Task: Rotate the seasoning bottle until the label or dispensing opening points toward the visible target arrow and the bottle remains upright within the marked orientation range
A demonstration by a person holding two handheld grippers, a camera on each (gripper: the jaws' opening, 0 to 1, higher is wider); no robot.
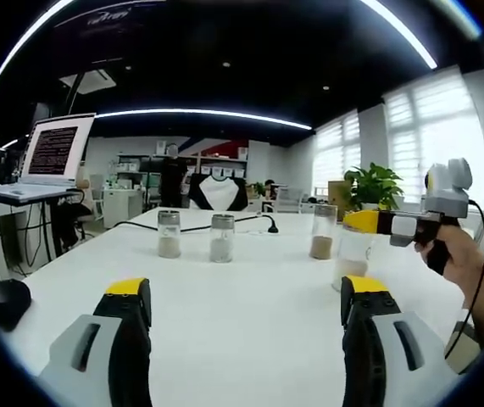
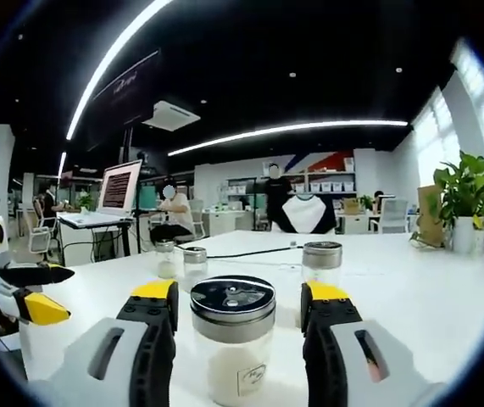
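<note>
A clear seasoning bottle (image 2: 233, 343) with a silver dispensing lid and white powder stands upright on the white table (image 2: 428, 297). A small label faces the camera low on its front. My right gripper (image 2: 242, 292) is open, one jaw on each side of the bottle's lid with a small gap showing on both sides. In the left gripper view the same bottle (image 1: 350, 259) stands at the right, with the right gripper (image 1: 364, 225) at its top, held by a hand. My left gripper (image 1: 246, 292) is open over bare table, nothing between its jaws.
Three more bottles (image 1: 169, 235) (image 1: 222, 237) (image 1: 323, 231) stand in a row farther back. A black cable (image 1: 199, 226) crosses behind them. A laptop (image 1: 51, 157) sits on a stand at the left, a black round object (image 1: 4, 301) near the table edge, a plant (image 1: 375, 186) at the far right.
</note>
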